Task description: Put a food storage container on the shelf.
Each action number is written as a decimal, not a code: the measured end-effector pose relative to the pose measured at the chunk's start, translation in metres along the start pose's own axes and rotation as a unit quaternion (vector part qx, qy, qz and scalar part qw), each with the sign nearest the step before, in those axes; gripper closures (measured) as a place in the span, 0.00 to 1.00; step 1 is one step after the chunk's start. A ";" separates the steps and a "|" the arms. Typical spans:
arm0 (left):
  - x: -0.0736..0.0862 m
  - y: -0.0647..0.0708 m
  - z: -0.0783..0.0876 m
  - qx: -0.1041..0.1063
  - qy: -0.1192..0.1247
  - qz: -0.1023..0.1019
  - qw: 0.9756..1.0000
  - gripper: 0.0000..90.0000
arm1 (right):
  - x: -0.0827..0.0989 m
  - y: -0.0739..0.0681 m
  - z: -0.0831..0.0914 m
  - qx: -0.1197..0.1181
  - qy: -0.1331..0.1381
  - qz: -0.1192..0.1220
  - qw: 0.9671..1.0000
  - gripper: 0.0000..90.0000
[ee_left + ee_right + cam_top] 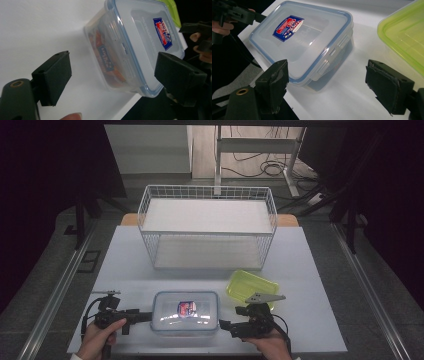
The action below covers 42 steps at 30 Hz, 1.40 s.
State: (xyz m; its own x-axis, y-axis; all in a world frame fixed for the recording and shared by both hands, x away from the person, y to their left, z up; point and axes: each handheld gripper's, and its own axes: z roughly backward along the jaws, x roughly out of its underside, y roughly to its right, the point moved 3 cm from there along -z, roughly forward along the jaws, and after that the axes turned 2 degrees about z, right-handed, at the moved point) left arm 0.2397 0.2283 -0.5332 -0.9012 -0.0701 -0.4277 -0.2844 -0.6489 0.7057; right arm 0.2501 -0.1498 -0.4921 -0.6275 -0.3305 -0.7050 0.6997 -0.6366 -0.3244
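Observation:
A clear lidded food box with a blue seal and a red-and-blue label lies near the table's front edge. My left gripper is at its left end, my right gripper at its right end, and both point inward at it. In the left gripper view the jaws stand wide open, with the box just ahead of the pads and untouched. The right gripper is also open, with the box's near corner ahead of its left pad.
A yellow-green plastic tray lies just right of the box, close behind my right gripper. A white wire basket with two shelves stands at the back of the white table. The table's front edge runs just below both hands.

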 end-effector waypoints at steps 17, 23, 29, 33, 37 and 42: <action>-0.004 0.001 -0.027 0.070 -0.034 0.019 0.997 0.34 | 0.002 0.004 0.006 0.013 0.010 -0.006 1.000 0.21; -0.006 -0.002 -0.023 0.082 -0.028 0.026 0.996 0.42 | 0.001 0.006 0.001 -0.001 0.015 -0.032 0.999 0.23; -0.004 -0.003 -0.021 0.086 -0.027 0.033 0.995 0.46 | -0.003 0.009 -0.011 -0.036 0.014 -0.111 0.993 0.26; -0.005 -0.004 -0.021 0.093 -0.028 0.041 0.994 0.48 | -0.003 0.008 -0.023 -0.032 0.005 -0.124 0.992 0.26; -0.004 -0.004 -0.021 0.092 -0.028 0.040 0.995 0.48 | -0.004 0.012 -0.033 -0.033 0.007 -0.152 0.988 0.26; -0.005 -0.004 -0.021 0.092 -0.029 0.037 0.995 0.47 | -0.003 0.014 -0.043 -0.057 0.001 -0.178 0.982 0.29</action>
State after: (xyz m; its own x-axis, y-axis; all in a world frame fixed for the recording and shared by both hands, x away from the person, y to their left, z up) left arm 0.2517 0.2154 -0.5459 -0.9375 -0.0652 -0.3418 -0.2675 -0.4932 0.8278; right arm 0.2758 -0.1278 -0.5215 -0.8385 -0.1005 -0.5356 0.4704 -0.6296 -0.6183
